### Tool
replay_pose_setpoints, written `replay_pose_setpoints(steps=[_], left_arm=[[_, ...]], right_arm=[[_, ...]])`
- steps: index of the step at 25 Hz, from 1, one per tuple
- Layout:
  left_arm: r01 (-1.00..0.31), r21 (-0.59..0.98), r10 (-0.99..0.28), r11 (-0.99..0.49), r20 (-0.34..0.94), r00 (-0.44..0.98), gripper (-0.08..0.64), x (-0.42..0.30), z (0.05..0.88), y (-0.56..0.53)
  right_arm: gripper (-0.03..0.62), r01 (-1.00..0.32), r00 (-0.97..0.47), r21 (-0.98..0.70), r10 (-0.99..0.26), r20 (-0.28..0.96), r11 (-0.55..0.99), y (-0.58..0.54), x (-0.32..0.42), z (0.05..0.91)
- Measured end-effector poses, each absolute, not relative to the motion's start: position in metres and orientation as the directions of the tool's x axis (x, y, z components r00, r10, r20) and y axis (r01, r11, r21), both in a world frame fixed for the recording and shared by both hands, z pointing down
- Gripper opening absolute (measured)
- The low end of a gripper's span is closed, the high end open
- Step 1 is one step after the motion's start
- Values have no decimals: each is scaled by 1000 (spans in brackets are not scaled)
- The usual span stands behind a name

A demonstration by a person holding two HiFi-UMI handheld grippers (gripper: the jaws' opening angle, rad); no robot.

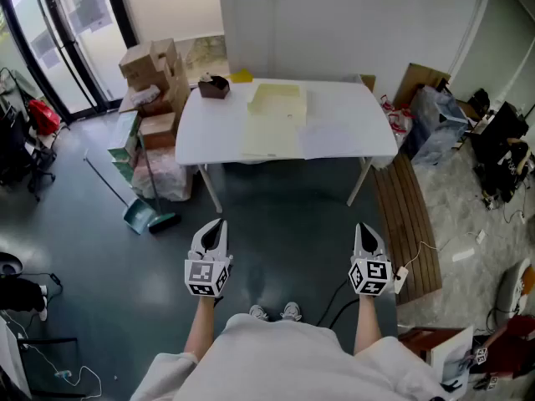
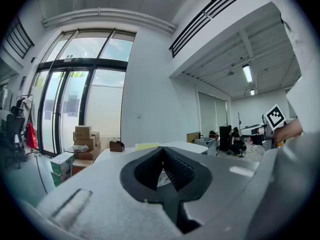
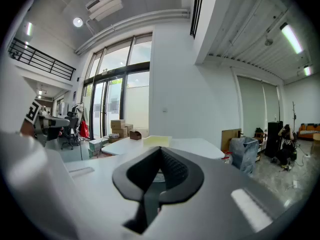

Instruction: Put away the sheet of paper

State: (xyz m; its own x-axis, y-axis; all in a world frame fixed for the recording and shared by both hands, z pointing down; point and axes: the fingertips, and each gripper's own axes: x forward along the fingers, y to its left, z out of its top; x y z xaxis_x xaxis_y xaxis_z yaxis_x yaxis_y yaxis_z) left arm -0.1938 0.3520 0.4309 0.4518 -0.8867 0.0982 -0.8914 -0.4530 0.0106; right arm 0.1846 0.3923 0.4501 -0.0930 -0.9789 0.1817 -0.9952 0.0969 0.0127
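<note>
The person holds the left tongs (image 1: pixel 215 226) and the right tongs (image 1: pixel 364 230) out ahead, side by side, nearly level, each with jaws closed together on nothing.

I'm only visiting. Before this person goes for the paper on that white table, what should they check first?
1. Left gripper empty: ok, jaws together on nothing.
2. Right gripper empty: ok, shut, nothing held.
3. Jaws opened for a grasp: not ok, both are shut.
4. White rectangular table within reach: not ok, the person stands back from it.
5. Pale yellow paper sheet in plain sight: ok, lying flat on the table, uncovered.
6. Place to put the sheet away: cannot tell.
</note>
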Motion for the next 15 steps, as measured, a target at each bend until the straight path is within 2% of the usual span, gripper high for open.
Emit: replay_pose_setpoints(steps=[15], left_arm=[[-894, 9, -888, -447, 112, 445, 6, -184, 434, 342]], right_arm=[[2, -993, -116, 1, -977, 177, 118, 377, 188, 450]])
